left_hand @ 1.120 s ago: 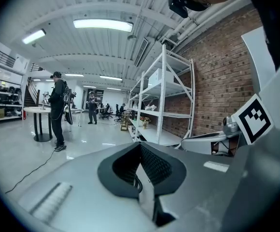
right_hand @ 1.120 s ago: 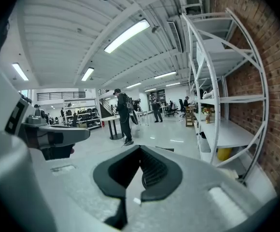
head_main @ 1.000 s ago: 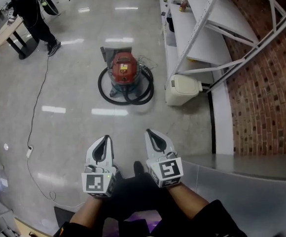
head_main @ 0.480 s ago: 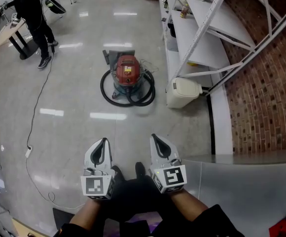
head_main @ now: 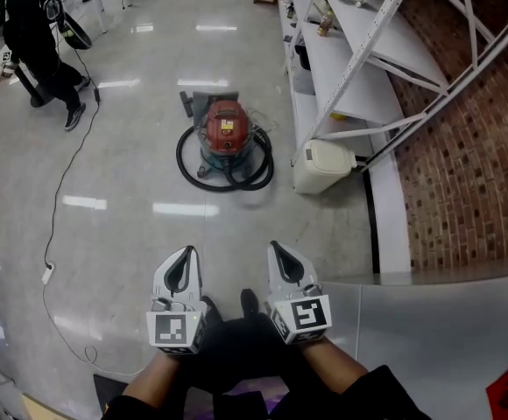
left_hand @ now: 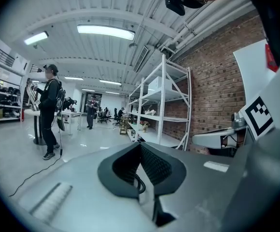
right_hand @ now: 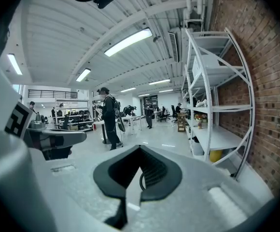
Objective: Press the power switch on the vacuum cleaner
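Polished grey floor [head_main: 131,234] fills most of the head view, with glare patches that wash out detail. To the right of the right gripper run a brick wall [head_main: 469,173] and white metal shelving [head_main: 359,68], both cut off by the frame edge. A grey sheet surface [head_main: 438,339] lies just beside the right gripper; what it is cannot be determined.

The vacuum cleaner [head_main: 224,131] stands on the floor well ahead of both grippers and well apart from them. It has a red top, and a black hose [head_main: 236,175] is coiled round its base. It shows only in the head view. Its power switch is too small to make out. A white lidded bin [head_main: 322,164] stands ahead and to the right, at the foot of the shelving.

A person [head_main: 33,38] stands far ahead to the left. The gripper views show that person upright, and ceiling strip lights [left_hand: 106,31] that the head view lacks.

Left gripper [head_main: 186,254] and right gripper [head_main: 278,250] are held side by side, pointing forward above the floor. Each gripper view shows the jaw tips together with nothing between them. A thin cable [head_main: 61,191] trails across the floor left of the left gripper.
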A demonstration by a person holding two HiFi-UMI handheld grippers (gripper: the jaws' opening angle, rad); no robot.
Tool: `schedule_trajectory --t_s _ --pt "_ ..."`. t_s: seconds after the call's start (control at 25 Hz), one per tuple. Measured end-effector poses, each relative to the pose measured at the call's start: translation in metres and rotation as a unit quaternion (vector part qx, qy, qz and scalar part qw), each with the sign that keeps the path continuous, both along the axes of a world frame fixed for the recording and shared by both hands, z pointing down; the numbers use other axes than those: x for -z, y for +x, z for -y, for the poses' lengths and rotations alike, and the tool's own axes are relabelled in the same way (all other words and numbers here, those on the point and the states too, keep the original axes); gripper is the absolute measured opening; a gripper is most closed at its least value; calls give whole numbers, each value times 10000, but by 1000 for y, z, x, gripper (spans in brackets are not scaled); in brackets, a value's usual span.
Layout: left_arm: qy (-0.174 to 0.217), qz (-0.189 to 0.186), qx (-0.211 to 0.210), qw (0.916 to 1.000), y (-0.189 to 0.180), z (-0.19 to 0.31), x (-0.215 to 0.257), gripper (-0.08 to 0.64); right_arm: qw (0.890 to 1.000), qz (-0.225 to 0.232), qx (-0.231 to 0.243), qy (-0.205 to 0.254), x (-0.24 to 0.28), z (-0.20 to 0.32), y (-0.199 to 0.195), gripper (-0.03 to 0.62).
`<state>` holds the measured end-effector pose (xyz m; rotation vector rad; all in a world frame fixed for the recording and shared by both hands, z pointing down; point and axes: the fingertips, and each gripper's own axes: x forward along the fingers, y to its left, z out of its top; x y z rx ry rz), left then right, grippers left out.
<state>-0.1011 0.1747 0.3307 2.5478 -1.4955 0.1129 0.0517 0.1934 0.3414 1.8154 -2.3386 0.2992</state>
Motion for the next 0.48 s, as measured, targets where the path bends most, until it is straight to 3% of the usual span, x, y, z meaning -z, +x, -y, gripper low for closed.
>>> schedule_trajectory --t_s 0.48 --pt "10 -117 -236 9997 -19 9 1 15 9999 27 -123 -72 -5 3 -24 -11"
